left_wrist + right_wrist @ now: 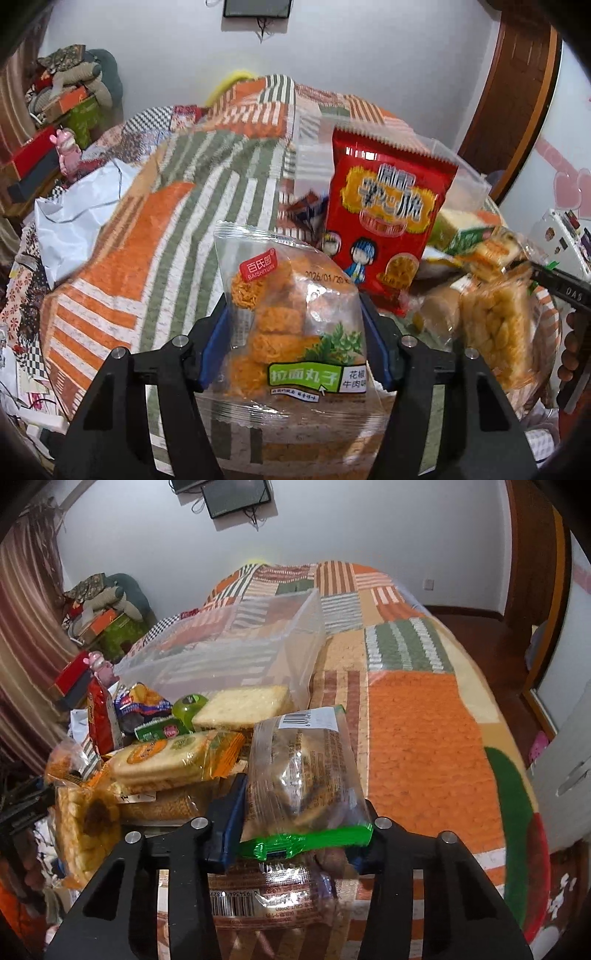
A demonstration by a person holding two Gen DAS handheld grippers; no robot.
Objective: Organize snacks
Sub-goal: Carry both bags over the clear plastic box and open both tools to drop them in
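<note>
My left gripper [295, 336] is shut on a clear bag of orange ramen balls [291, 317] with a green label, held above the quilt. A red snack bag [388, 221] stands just behind it. My right gripper [301, 812] is shut on a clear packet with a green sealed edge [303, 771], held over another clear packet [269, 901]. A clear plastic bin [236, 646] sits on the bed beyond. A pile of snacks lies left of the right gripper: a cracker pack [173, 757], a white cake slab [243, 705], a rice cracker bag [81, 819].
The bed has an orange, green and white patchwork quilt [417, 731]. A white plastic bag [77, 218] lies at its left. Boxes and clutter [55, 122] stack by the left wall. A wooden door frame [517, 96] is on the right.
</note>
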